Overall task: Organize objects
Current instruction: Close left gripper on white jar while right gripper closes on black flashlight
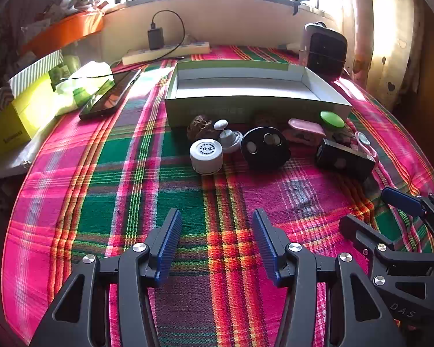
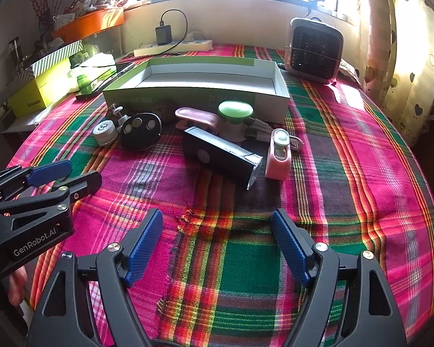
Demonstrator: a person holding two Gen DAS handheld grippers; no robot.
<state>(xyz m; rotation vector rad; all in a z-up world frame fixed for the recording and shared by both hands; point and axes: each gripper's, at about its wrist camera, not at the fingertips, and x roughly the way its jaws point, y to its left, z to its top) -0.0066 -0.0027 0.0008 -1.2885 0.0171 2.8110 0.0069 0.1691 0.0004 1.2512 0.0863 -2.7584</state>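
Note:
An open green-and-white box (image 1: 254,86) (image 2: 199,81) stands empty at the back of the plaid cloth. In front of it lie a white round cap (image 1: 206,156) (image 2: 105,131), a black oval device (image 1: 264,147) (image 2: 141,130), a black rectangular device (image 1: 344,159) (image 2: 221,156), a pink tool (image 2: 278,154), a green knob (image 1: 332,119) (image 2: 235,109) and a pink tray (image 2: 198,115). My left gripper (image 1: 217,231) is open and empty, well short of the cap. My right gripper (image 2: 217,231) is open and empty, short of the black rectangular device.
A small heater (image 2: 315,49) stands back right. A power strip with charger (image 2: 173,44) lies at the back. A phone (image 1: 110,95), tissue pack and yellow box (image 1: 14,121) sit at the left. A curtain (image 2: 405,57) hangs on the right.

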